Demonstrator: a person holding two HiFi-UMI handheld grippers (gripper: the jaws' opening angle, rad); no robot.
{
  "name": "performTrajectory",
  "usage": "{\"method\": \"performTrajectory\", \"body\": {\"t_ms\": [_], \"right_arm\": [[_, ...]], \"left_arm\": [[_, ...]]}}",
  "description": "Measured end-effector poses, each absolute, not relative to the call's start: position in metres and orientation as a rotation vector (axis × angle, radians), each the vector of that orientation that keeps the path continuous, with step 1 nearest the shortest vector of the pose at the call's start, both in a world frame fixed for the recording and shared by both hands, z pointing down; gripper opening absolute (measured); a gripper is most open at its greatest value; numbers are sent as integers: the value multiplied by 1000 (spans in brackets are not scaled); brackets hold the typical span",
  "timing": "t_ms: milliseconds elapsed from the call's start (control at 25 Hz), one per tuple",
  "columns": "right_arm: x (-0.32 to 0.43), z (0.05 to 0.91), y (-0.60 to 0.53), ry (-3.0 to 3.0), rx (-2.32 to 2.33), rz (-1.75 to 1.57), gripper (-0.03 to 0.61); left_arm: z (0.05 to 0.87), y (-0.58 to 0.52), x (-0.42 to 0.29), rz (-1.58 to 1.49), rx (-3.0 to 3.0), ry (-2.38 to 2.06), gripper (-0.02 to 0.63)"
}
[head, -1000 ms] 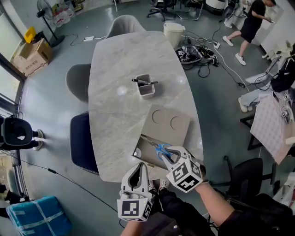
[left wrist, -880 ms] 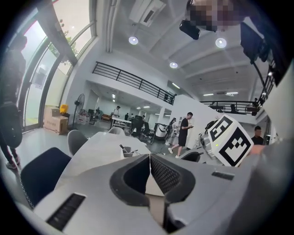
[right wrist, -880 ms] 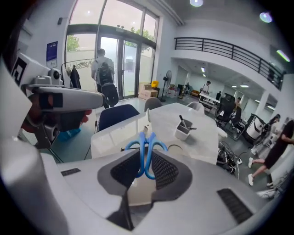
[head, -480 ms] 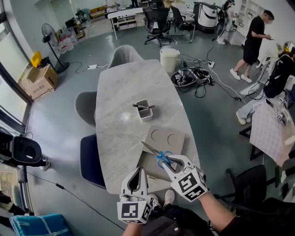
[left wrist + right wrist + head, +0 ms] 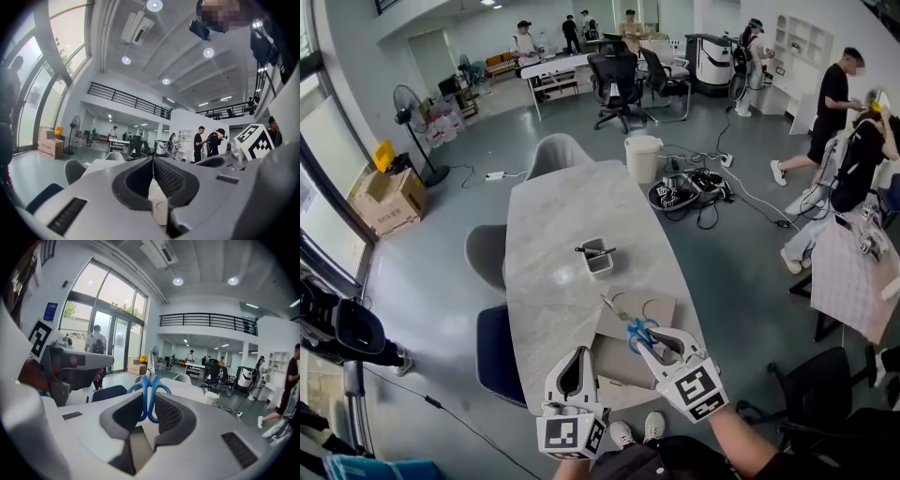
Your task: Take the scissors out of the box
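Note:
The scissors have blue handles and silver blades. My right gripper is shut on the handles and holds them in the air above the open cardboard box at the near end of the marble table. The blades point up and away, over the box's lid flap. In the right gripper view the blue handles stand pinched between the jaws of that gripper. My left gripper hovers at the box's near left, shut with nothing in it.
A small grey container with a black pen across it stands mid-table. Chairs line the table's left side, and one is at the far end. A white bin and cables lie beyond. People stand at the right and far back.
The right gripper has lifted the scissors up out of the box. The head view has tilted up, showing more of the room. The left gripper has stayed beside the box.

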State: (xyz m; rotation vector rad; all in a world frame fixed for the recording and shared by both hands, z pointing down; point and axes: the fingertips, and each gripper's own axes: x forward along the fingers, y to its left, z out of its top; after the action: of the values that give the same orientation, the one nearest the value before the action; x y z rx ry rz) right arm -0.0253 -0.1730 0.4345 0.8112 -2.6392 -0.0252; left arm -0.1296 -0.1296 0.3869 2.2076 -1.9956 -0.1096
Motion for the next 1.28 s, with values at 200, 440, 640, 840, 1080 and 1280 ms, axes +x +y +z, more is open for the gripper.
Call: {"method": "performTrajectory", "body": {"t_ms": [200,440,640,840,1080,1280], "right_arm": [[-20,405,-175,-2751,897,-30,75],[-12,376,-177,-2857,1008,-35,75],[-2,359,-180,-2910,1080,-95,75],[2,351,-182,-2926,1127,-121,75],[5,351,-180,-2928,1153,-115,75],[7,349,-178,-2933,1163,-131,75]], "left_arm": [[365,-130,-134,-134,2225,-2036,17],[348,-129,-134,-149,2252,-2061,17],[346,-132,-131,-164,2256,-2080,17],[348,-131,-134,-166,2249,-2092,17],[347,-127,-135,-172,2246,-2096,17],[347,-125,-132,-164,2251,-2105,17]]}}
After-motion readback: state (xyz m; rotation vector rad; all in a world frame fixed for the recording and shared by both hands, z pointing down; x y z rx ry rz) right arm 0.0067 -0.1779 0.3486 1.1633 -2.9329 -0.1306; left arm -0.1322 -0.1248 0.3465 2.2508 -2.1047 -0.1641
